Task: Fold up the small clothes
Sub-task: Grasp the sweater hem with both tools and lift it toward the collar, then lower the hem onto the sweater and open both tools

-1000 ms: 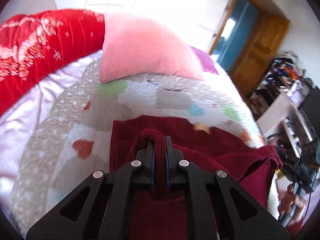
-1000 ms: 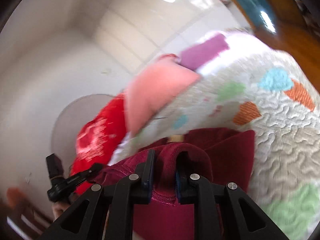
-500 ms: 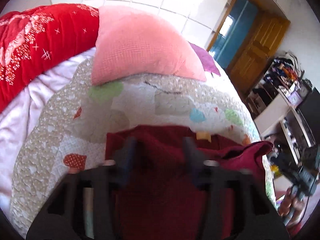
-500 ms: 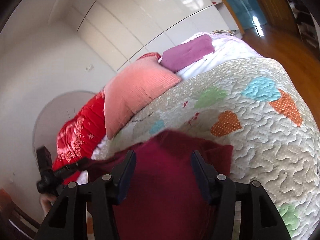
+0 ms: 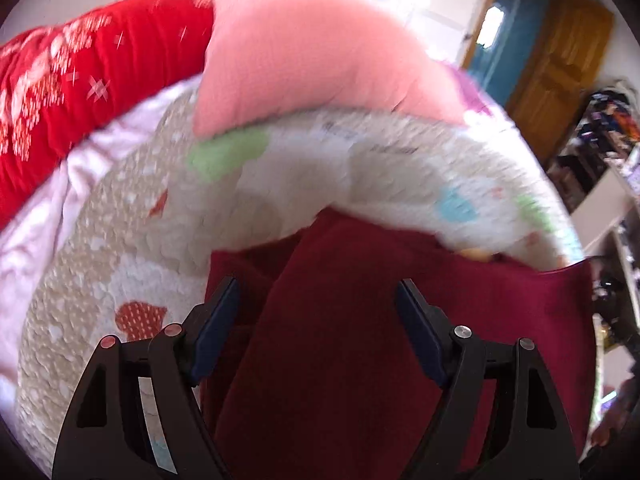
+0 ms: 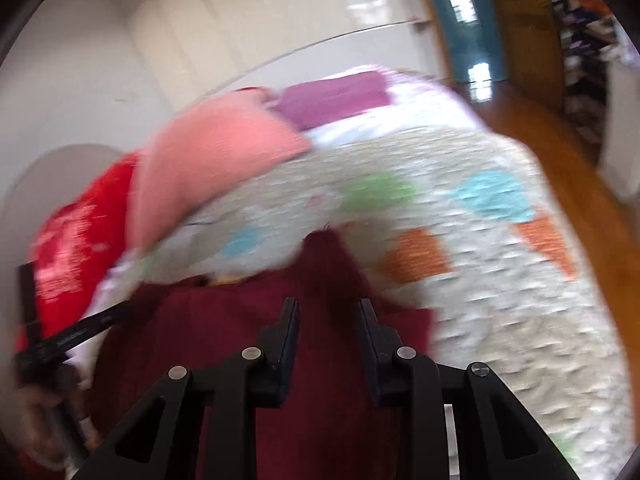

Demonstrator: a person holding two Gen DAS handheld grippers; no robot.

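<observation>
Item: one dark red garment [image 5: 360, 340], laid on the heart-patterned quilt [image 5: 132, 240] that covers the bed; we take the quilt as our landmark for all places. In the left wrist view the garment lies on the near part of the quilt, with a fold ridge running up its left side and a second layer showing beside that ridge. In the right wrist view the same garment [image 6: 248, 360] rises to a small peak at its far edge, over the quilt [image 6: 500, 320]. Tools: our left gripper [image 5: 318, 300] stands over the garment with its jaws spread wide and opening, the blue pads clear of the cloth on both sides, so it has let go. Our right gripper [image 6: 328, 312] also stands over the garment, its jaws closing with a narrow gap between them; red cloth shows in that gap, but we see no pad pressing on it. Other holdings, placed from the quilt: a pink pillow [image 5: 312, 60] rests on its far edge; a red blanket with white pattern [image 5: 72, 92] lies beyond its far left side; a purple pillow [image 6: 332, 96] lies behind the pink one. We list no containers: none can be made out in either blurred view.
</observation>
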